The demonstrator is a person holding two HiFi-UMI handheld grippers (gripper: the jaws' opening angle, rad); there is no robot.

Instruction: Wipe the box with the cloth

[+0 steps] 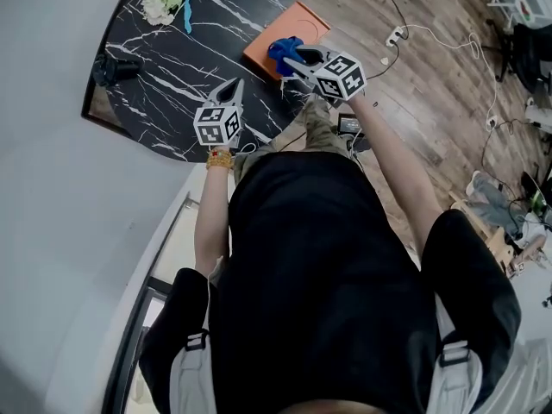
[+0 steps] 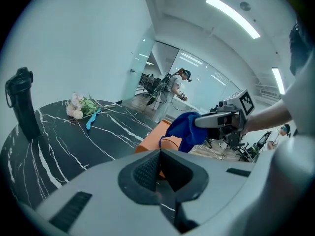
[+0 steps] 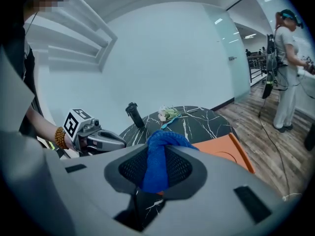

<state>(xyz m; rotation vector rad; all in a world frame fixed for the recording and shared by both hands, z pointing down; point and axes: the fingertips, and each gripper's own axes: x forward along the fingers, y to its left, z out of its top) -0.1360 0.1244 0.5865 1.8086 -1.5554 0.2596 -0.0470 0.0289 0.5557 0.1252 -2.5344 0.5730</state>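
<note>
A flat orange box (image 1: 285, 34) lies on the black marble table (image 1: 172, 59) near its right edge; it also shows in the left gripper view (image 2: 156, 134) and the right gripper view (image 3: 221, 149). My right gripper (image 1: 289, 59) is shut on a bunched blue cloth (image 1: 283, 52), which hangs over the box's near corner. The cloth (image 3: 157, 161) fills the gap between the right jaws. From the left gripper view the cloth (image 2: 186, 129) dangles above the box. My left gripper (image 1: 231, 89) is shut and empty, hovering over the table left of the box.
A black bottle (image 1: 116, 67) lies at the table's left side, and a small bouquet with a blue ribbon (image 1: 168, 5) sits at the far edge. Cables and a power strip (image 1: 392, 37) trail over the wooden floor at right. Another person (image 3: 288, 68) stands in the background.
</note>
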